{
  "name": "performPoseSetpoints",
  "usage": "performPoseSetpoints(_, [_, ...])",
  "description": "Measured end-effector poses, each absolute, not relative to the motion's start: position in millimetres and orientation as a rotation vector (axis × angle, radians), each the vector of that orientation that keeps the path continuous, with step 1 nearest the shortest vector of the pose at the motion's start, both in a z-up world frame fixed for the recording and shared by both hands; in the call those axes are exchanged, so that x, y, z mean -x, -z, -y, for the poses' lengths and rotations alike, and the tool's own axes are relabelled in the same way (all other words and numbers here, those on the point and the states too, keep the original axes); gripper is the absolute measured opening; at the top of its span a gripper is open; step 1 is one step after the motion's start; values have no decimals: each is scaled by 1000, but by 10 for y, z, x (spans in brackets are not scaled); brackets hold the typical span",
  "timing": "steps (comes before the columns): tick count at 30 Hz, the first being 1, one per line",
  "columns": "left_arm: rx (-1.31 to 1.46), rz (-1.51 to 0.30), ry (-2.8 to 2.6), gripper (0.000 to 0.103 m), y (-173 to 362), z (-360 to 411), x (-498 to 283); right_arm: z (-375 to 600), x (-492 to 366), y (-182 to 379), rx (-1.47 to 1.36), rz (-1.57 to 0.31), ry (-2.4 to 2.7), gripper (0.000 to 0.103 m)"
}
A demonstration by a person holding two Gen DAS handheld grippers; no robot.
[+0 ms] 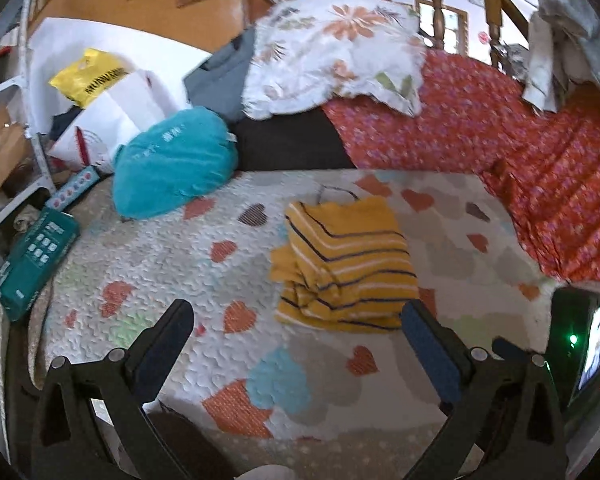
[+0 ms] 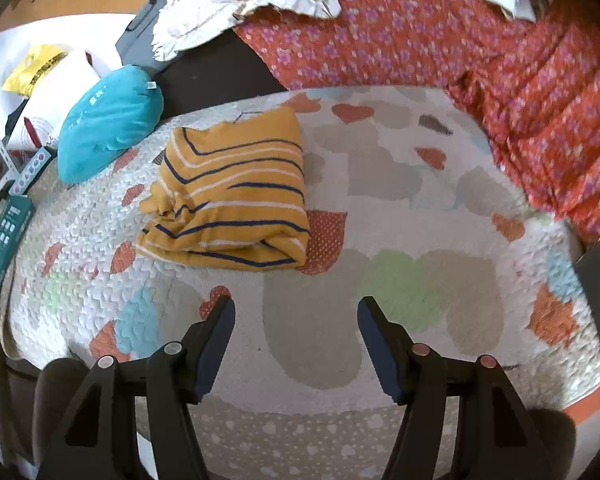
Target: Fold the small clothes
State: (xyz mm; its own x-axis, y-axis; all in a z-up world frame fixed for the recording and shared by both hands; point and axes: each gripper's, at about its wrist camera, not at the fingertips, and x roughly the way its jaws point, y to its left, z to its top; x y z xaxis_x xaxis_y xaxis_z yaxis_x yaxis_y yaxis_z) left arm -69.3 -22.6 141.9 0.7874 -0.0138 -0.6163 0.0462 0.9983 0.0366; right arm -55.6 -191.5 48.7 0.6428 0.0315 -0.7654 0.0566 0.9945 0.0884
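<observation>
A: Shirt (image 1: 346,264) is lying folded on the quilt (image 1: 160,264), a compact mustard-striped bundle, and nothing is touching it

B: So the folding is looking done?

A: Judging by its shape, mostly; the layers are stacking into a rough rectangle, though the left edge is bunching a little and a sleeve end is poking out there

B: What are the tongs doing?

A: Left gripper (image 1: 298,318) is hovering spread wide and empty, its right finger near the shirt's near corner. Right gripper (image 2: 296,320) is also gaping and empty, hanging over bare quilt well short of the shirt

B: Anything left?

A: Perhaps tidying that bunched edge; I'm seeing no other small garment waiting, only a teal pillow (image 2: 108,124) and bedding behind
</observation>
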Motion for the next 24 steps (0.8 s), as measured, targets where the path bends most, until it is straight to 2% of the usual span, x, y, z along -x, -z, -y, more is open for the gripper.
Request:
performPoseSetpoints(10, [-4, -795, 70, 103, -1068, 159, 557, 1856, 513, -347, -76, -926, 34, 71])
performPoseSetpoints(24, [22, -891, 59, 103, -744, 57, 424, 1753, 439, -112, -50, -1000, 43, 72])
